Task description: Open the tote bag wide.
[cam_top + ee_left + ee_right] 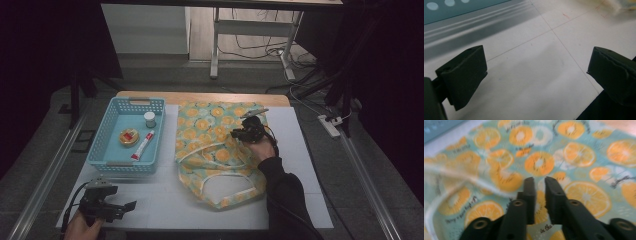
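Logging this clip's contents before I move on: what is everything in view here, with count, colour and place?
table: one, white top, centre.
basket: one, light blue, left on table.
jar: one, white lid, in basket.
round tin: one, gold and red, in basket.
tube: one, white and red, in basket.
bag: one, teal with orange slices, flat, right of basket.
left gripper: black, open, near left corner.
right gripper: black, narrow gap, over bag.

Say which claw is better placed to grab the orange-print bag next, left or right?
Right, probably. The right claw sits over the orange-print bag, jaws slightly parted with no fabric between them in the right gripper view. The left claw is open over bare table, apart from the bag.
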A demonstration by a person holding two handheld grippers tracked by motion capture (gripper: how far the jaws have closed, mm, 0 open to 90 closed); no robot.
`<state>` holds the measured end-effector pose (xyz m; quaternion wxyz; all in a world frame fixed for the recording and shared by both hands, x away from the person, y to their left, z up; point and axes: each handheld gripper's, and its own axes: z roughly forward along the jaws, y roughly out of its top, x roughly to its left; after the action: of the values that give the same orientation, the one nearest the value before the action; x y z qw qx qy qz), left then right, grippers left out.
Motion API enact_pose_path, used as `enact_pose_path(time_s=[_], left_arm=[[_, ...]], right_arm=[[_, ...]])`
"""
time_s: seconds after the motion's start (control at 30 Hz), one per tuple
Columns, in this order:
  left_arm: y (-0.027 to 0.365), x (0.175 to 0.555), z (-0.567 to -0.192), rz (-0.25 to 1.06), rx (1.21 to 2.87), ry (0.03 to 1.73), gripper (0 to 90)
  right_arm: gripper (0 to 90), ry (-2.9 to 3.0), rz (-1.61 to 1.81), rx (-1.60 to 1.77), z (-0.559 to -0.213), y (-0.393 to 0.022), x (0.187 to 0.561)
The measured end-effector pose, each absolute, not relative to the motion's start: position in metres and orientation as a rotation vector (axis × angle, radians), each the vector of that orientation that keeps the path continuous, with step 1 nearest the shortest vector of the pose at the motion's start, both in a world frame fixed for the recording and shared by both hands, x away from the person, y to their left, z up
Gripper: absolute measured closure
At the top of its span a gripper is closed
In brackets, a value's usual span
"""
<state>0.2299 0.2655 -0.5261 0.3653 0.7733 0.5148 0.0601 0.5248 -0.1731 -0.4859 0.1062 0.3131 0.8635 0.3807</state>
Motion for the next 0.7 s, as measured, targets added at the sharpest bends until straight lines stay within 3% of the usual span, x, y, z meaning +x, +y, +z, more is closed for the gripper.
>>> enact_pose_path(time_s=[0.17,0.2,0.23,0.53,0.7], left_arm=[[0.266,0.23,-0.526,0.157,1.986,1.325,2.3],[0.266,0.23,-0.526,0.156,1.986,1.326,2.3],[0.266,0.23,-0.526,0.155,1.985,1.326,2.3],[0.266,0.23,-0.526,0.157,1.984,1.333,2.4],[0.266,0.23,-0.526,0.158,1.984,1.335,2.4]], right_arm=[[52.3,2.516,1.156,0.924,-0.471,-0.176,0.516],[52.3,2.516,1.156,0.924,-0.471,-0.176,0.516],[45.1,2.511,1.166,0.915,-0.467,-0.178,0.512],[22.5,2.512,1.171,0.875,-0.454,-0.177,0.485],[15.8,2.561,1.162,0.829,-0.454,-0.174,0.467]])
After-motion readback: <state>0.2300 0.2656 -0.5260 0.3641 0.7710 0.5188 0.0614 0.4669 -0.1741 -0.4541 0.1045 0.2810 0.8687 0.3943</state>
